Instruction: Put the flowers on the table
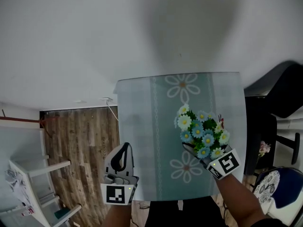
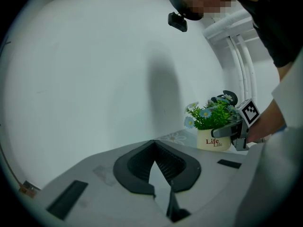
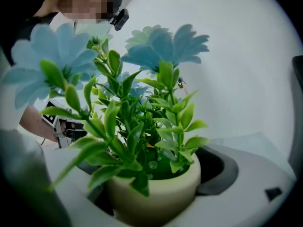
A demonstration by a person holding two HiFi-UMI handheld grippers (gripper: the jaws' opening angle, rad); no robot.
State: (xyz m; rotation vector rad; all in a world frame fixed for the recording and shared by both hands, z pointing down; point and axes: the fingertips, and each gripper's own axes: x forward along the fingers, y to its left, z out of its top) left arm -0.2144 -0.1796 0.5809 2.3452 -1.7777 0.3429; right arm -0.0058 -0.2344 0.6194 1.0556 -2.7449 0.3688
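Note:
A cream pot of blue and white daisies with green leaves point(image 1: 202, 132) stands over the right half of the table's pale teal flower-print cloth point(image 1: 142, 126). My right gripper point(image 1: 200, 150) is shut on the pot from the near side. In the right gripper view the pot point(image 3: 156, 193) fills the space between the jaws. The left gripper view shows the pot point(image 2: 214, 140), printed "Life", low at the table top point(image 2: 175, 137), held by the right gripper point(image 2: 232, 129); whether it touches the cloth I cannot tell. My left gripper point(image 1: 124, 150) is shut and empty at the table's near left.
Wooden floor point(image 1: 80, 141) lies left of the table, with a white rack point(image 1: 38, 174) at lower left. A black chair point(image 1: 279, 93) stands close to the table's right edge. A white wall rises behind the table. The cloth's left half is bare.

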